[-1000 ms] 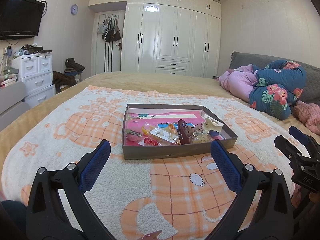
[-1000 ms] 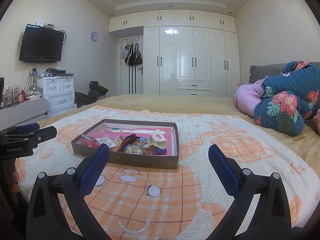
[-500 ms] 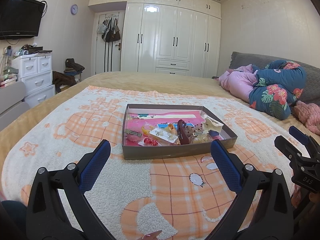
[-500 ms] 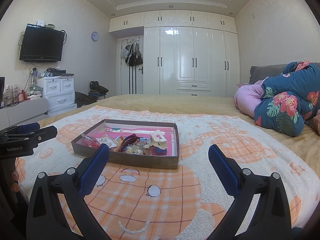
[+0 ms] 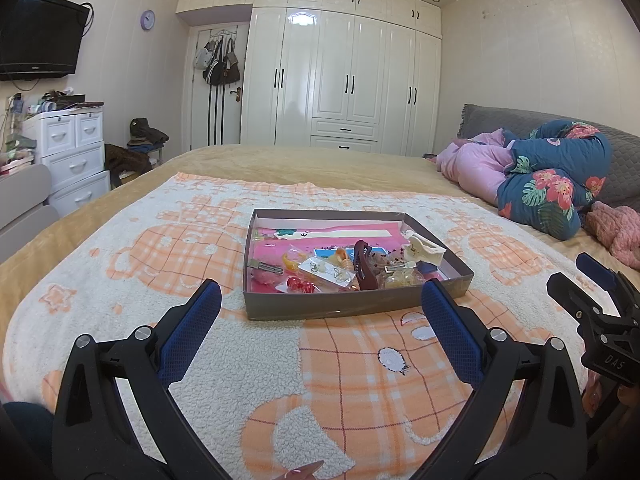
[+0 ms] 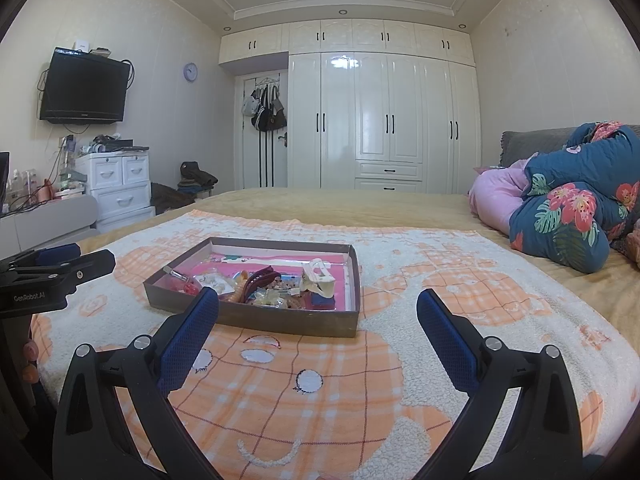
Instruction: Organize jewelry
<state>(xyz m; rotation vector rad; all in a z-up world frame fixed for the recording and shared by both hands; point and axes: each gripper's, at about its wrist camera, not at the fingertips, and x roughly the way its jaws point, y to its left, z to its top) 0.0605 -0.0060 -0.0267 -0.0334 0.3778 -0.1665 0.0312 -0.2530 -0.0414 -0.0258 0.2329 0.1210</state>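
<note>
- A flat brown box [image 5: 352,307] lies on the blanket [image 5: 248,364] on the bed [image 5: 304,164], in front of both of our grippers and touching neither.
- Its floor is pink, and the jewelry and hair things lie mixed on it: a dark red claw clip [image 5: 363,265], a cream claw clip [image 5: 423,249], a silver slide clip [image 5: 265,267], small clear bags with earrings [image 5: 326,270], red beads [image 5: 298,285] and a long white strip [image 5: 348,234] at the far wall.
- Against the frames of a second ago we see no change: the box, its things and both grippers stand in the same places.
- The left gripper [image 5: 320,300] has its jaws wide, with nothing between them; the right gripper [image 6: 318,304] is the same, wide and with nothing in it.
- The box looks like cardboard with low straight walls; the blanket is fluffy fleece, cream with orange checks.
- The pads [image 5: 191,332] are blue with a fine grid texture, on black arms with silver screws.
</note>
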